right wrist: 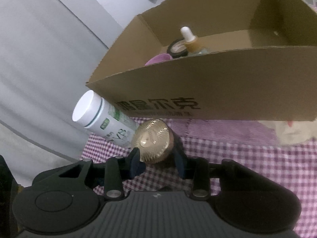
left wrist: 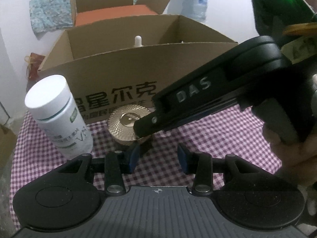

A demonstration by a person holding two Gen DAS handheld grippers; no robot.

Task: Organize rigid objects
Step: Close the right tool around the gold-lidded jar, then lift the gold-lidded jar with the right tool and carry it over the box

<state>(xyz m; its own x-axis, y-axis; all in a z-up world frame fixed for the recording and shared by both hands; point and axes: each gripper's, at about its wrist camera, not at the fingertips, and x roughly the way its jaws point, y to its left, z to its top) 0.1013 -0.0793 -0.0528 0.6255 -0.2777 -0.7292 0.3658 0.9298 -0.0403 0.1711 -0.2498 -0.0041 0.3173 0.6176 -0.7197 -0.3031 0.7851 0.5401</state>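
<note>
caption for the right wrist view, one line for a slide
Right gripper closes on a gold-lidded jar beside a white bottle, before a cardboard box.

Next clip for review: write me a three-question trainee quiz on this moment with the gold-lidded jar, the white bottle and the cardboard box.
1. True or false: the gold-lidded jar is already inside the cardboard box.
2. Which hand-held gripper has the jar between its fingers? A. left B. right C. neither
3. Fill in: the white bottle stands on a purple-and-white ____ cloth.

Key
1. False: it sits on the cloth in front of the box.
2. B: the right hand-held gripper closes around it; the left hand-held gripper holds nothing.
3. Checked.
</note>
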